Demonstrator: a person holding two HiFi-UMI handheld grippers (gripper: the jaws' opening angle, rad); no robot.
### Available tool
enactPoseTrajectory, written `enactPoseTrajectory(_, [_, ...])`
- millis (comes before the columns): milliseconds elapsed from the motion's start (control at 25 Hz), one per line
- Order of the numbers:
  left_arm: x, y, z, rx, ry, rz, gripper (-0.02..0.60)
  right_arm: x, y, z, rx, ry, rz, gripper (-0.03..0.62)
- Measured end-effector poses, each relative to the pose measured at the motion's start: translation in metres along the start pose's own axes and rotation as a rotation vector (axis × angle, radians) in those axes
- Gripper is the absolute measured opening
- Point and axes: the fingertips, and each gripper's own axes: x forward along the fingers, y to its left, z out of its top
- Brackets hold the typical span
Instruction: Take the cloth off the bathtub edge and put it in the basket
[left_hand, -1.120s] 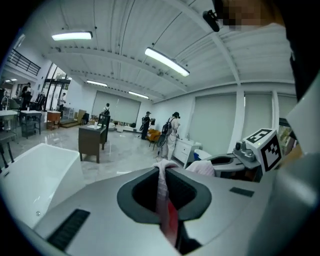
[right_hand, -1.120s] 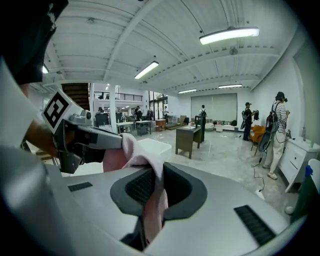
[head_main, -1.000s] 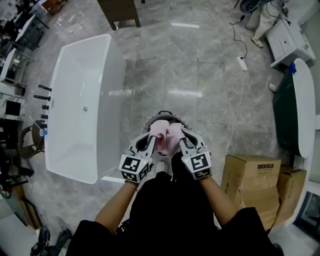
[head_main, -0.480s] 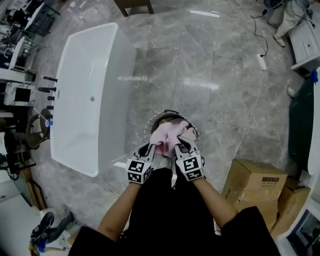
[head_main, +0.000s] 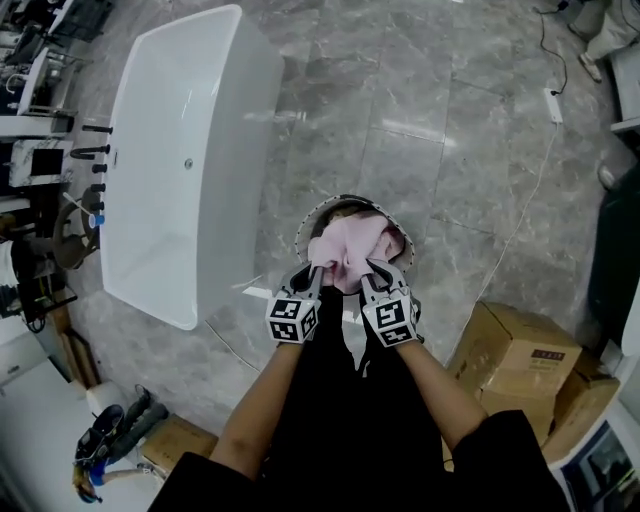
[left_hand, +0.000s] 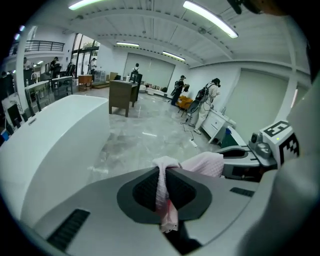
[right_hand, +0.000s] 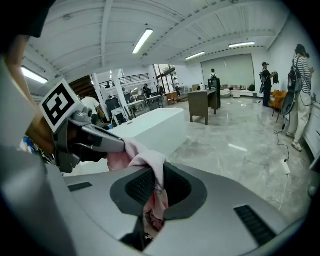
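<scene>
Bathtub (head_main: 180, 150) shows higher than before on marble floor (head_main: 450, 150); left tongs (head_main: 318, 268) and right tongs (head_main: 368, 266) pinch cloth (head_main: 350, 243) over basket (head_main: 318, 213).

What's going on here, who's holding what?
A person grips a pink textured cloth with two handheld claws: the left claw and the right claw are each shut on a bunched edge. The cloth hangs over a round pale-rimmed basket on the grey marble floor, beside the white freestanding bathtub. It is off the tub edge, not yet released.
</scene>
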Motion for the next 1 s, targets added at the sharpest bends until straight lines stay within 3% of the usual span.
enactPoseTrajectory(280, [0.064, 0.031, -0.036, -0.042, 0.054, -0.008, 0.029, 0.047, -0.033, -0.049, 0.082, 0.121, -0.087, 0.049])
enactPoseTrajectory(480, [0.111, 0.045, -0.059, -0.014, 0.112, -0.032, 0.029, 0.081, -0.041, -0.078, 0.020, 0.211, -0.105, 0.050])
enactPoseTrajectory(600, [0.130, 0.058, -0.065, -0.015, 0.122, -0.039, 0.029, 0.104, -0.045, -0.094, 0.064, 0.250, -0.116, 0.051])
enactPoseTrajectory(760, [0.159, 0.078, -0.070, -0.084, 0.144, -0.064, 0.029, 0.133, -0.055, -0.105, 0.177, 0.274, -0.141, 0.051])
enactPoseTrajectory(880, [0.178, 0.091, -0.068, -0.009, 0.183, -0.093, 0.032, 0.152, -0.058, -0.108, 0.157, 0.284, -0.140, 0.051])
enactPoseTrajectory(1000, [0.192, 0.108, -0.071, -0.044, 0.223, -0.097, 0.055, 0.163, -0.066, -0.117, 0.159, 0.304, -0.157, 0.051])
